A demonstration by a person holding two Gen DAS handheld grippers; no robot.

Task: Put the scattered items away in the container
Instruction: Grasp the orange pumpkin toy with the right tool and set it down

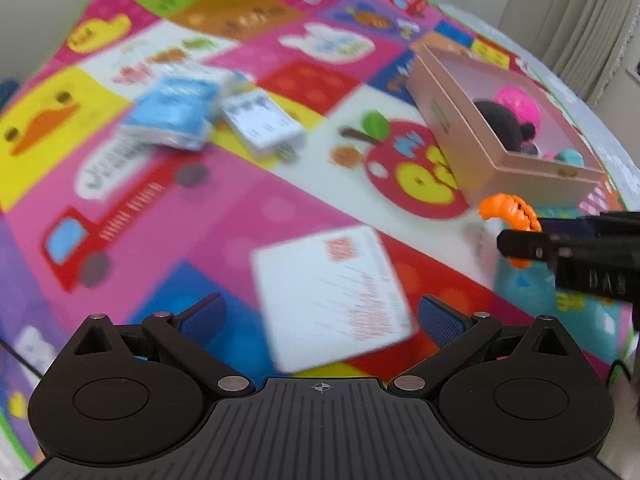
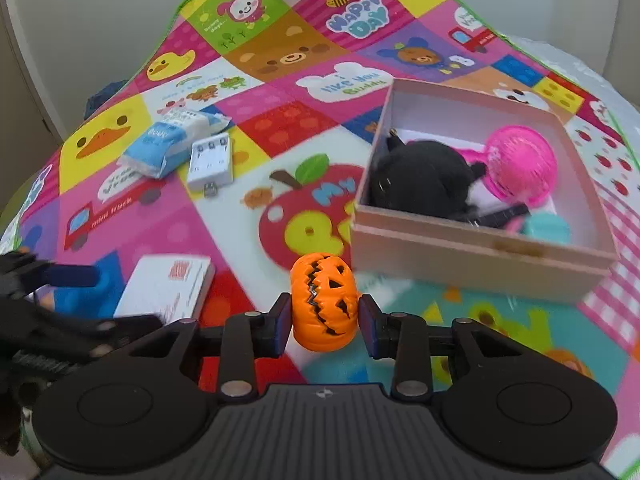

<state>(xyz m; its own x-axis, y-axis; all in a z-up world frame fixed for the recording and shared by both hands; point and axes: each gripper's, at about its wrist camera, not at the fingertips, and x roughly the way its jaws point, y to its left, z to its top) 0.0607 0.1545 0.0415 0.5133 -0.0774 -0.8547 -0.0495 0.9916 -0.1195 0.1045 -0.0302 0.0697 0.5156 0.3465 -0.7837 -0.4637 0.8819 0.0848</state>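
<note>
My right gripper is shut on an orange toy pumpkin, held just short of the near wall of the pink box; the pumpkin also shows in the left wrist view. The box holds a black plush, a pink ball and a teal item. My left gripper is open over a white card box, its blue pads on either side. A blue tissue pack and a white charger lie farther back.
Everything lies on a colourful cartoon play mat. The white card box lies left of the pumpkin. White walls stand behind the mat and curtains hang at the far right.
</note>
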